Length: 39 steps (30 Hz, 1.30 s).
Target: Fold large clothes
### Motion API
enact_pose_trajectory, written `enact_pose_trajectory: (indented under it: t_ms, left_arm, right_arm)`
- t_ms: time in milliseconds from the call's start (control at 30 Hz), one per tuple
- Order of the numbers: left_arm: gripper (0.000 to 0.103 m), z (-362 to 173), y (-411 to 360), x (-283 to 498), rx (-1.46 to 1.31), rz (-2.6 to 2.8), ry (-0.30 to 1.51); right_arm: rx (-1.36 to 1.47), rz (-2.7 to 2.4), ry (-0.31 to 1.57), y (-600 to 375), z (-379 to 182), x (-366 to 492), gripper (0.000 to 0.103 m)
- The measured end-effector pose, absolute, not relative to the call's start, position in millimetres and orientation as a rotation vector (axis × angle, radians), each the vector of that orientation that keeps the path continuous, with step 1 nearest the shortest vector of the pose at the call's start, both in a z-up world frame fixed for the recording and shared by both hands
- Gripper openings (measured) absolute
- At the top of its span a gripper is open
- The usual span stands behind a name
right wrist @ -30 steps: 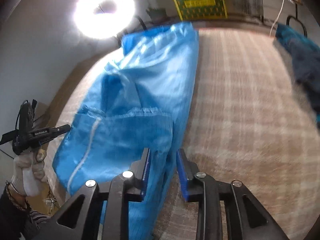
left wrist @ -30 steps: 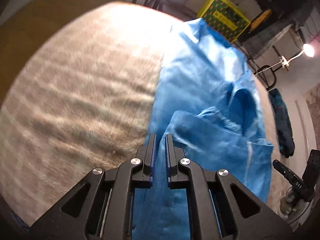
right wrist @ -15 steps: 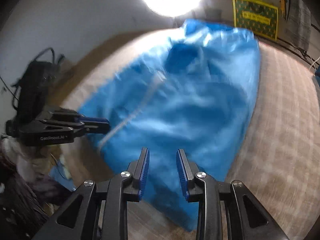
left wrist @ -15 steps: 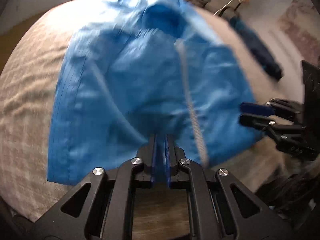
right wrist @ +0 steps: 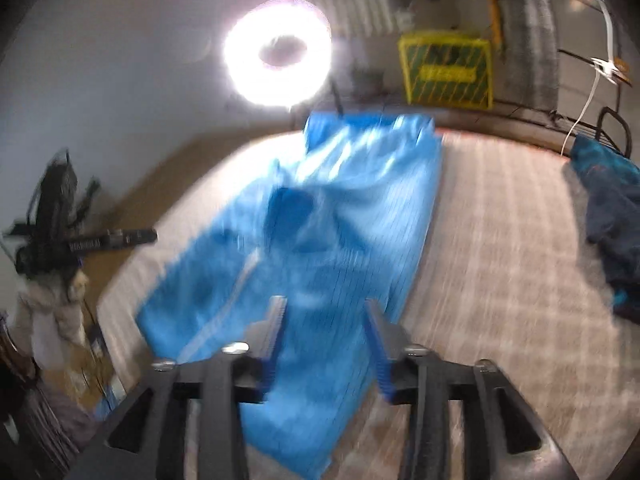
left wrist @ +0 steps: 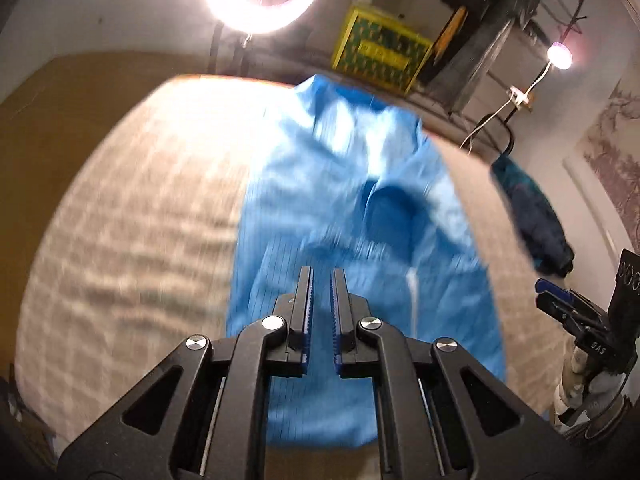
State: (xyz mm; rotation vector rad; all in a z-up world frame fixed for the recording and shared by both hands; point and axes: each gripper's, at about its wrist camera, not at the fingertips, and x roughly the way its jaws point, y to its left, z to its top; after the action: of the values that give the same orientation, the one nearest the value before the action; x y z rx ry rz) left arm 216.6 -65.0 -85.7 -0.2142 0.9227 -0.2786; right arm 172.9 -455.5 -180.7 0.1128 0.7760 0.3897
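A bright blue garment (left wrist: 340,200) with a white zip lies flat along a beige checked bed (left wrist: 140,240); it is blurred in both views. My left gripper (left wrist: 321,270) hovers above its near end. Its jaws are opening, only a narrow slit apart, and no cloth is pinched between them. My right gripper (right wrist: 325,302) hangs over the same garment (right wrist: 360,200) near its right edge. Its jaws are opening and stand wide with nothing between them. Each gripper also shows in the other's view, the right gripper (left wrist: 546,288) held in a gloved hand and the left gripper (right wrist: 154,236) off the bed's left side.
A dark blue garment (right wrist: 612,220) lies in a heap at the bed's right edge (right wrist: 500,260). Beyond the far end stand a ring light (right wrist: 280,52), a yellow-green crate (right wrist: 446,70) and a small lamp (left wrist: 559,57). Brown floor lies left of the bed.
Both grippers have lifted and drawn back from the garment, which now lies below them. The right jaws have spread much wider. The left jaws stay close together.
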Motion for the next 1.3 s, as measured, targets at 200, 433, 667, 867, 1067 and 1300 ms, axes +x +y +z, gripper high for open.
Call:
enact_pose_trajectory:
  t_ms: [200, 433, 667, 867, 1067, 1300]
  left_arm:
    - [0.023, -67.4, -66.6, 277.9, -0.119, -0.325, 0.893]
    - [0.023, -96.5, -57.9, 372.5, -0.195, -0.363, 0.945]
    - [0.023, -137.2, -81.2, 442.4, -0.100, -0.384, 0.953]
    - [0.023, -173.6, -68.8, 494.0, -0.099, -0.352, 0.981]
    - [0.031, -205.6, -46.9, 515.6, -0.118, -0.368, 1.026]
    - [0.051, -220.9, -42.0, 544.0, -0.355, -0.466, 1.037]
  right_arm:
    - [0.082, 0.338, 0.726, -473.9, -145.3, 206.2, 0.052]
    - [0.089, 0.360, 0.814, -500.5, -157.5, 274.7, 0.034]
    - [0.158, 0.363, 0.861, -510.3, -192.0, 346.8, 0.034]
    - [0.102, 0.331, 0.895, -512.6, -222.5, 410.0, 0.033]
    - [0.068, 0.365, 0.917, -508.0, -244.3, 443.3, 0.032]
    - [0.170, 0.425, 0.942, -508.4, -261.2, 480.8, 0.052]
